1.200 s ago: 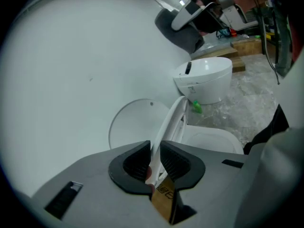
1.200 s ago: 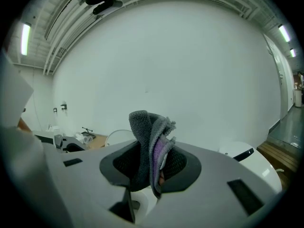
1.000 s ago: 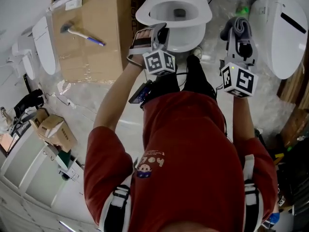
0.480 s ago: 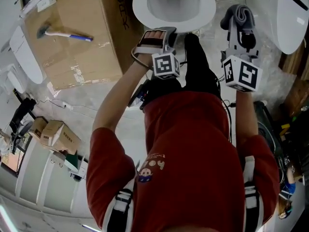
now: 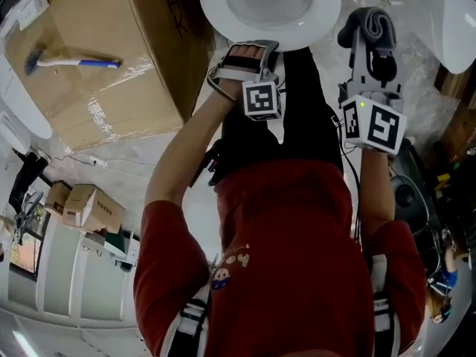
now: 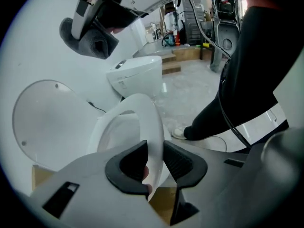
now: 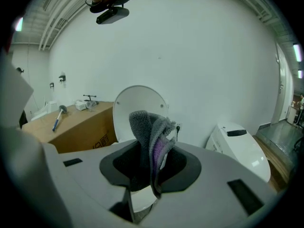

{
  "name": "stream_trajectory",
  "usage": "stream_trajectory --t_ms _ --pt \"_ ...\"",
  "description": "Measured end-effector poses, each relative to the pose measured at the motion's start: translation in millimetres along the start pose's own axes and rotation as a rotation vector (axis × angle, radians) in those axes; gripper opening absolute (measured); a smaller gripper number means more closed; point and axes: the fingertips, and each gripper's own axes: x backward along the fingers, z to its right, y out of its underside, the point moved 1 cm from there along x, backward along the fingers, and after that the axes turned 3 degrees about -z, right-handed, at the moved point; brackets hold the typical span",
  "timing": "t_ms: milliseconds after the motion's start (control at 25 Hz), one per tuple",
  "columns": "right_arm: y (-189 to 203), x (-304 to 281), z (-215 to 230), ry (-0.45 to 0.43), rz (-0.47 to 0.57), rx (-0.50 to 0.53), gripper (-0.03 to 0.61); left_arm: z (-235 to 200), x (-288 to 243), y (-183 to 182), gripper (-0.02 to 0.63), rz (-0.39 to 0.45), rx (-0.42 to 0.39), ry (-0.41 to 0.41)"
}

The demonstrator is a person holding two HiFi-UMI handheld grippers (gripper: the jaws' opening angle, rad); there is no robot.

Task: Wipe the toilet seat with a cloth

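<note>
The white toilet seat rings the bowl at the top of the head view. My left gripper is at its front rim. In the left gripper view the seat runs between the jaws of this gripper; the jaws are opening, with a small gap on the left side. The round lid stands raised behind. My right gripper is to the right of the bowl, shut on a folded grey cloth. The cloth sticks up from the right gripper and hangs over it.
A large cardboard box with a hammer on top stands left of the toilet. A second white toilet sits at the right. Small boxes lie at the lower left. The person's dark legs stand right in front of the bowl.
The toilet has slid toward the top of the head view as the head came closer. The left gripper stayed at the seat's front rim. The right gripper still holds the cloth.
</note>
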Motion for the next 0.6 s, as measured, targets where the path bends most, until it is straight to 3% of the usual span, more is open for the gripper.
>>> stream_trajectory --t_ms 280,600 --pt "54 -26 -12 -0.056 -0.063 0.049 0.094 31 -53 18 0.115 -0.026 -0.026 0.055" --pt "95 -44 -16 -0.099 -0.095 0.045 0.094 55 -103 34 0.114 -0.049 0.017 0.070"
